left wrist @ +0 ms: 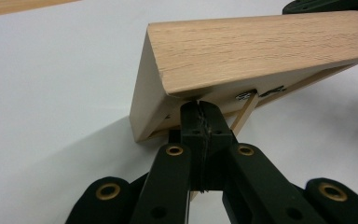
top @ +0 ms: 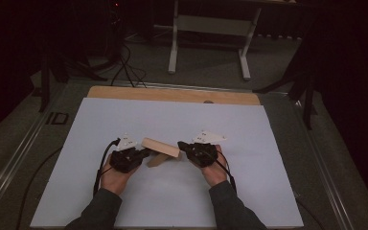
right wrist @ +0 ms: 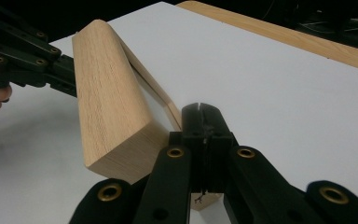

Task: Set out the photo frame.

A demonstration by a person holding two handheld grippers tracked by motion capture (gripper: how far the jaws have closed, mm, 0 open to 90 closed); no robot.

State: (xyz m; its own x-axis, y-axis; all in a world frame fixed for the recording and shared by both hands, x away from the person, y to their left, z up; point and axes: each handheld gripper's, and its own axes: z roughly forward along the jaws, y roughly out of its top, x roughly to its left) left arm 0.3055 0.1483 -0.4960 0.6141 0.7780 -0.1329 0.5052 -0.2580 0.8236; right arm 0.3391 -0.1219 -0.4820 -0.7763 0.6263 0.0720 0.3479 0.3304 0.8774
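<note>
Pale wood block (left wrist: 256,49) (black tongs (left wrist: 199,116))

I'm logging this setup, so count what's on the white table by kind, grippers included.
Black grippers: 2, left gripper and right gripper
Wooden pieces: 1, wooden block with thin slats under it
White mat: 1
Total: 4

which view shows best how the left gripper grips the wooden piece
The left gripper view: the left gripper pinches a thin slat under the wooden block. High view shows it small; right gripper view shows it at the block's far end.
</note>
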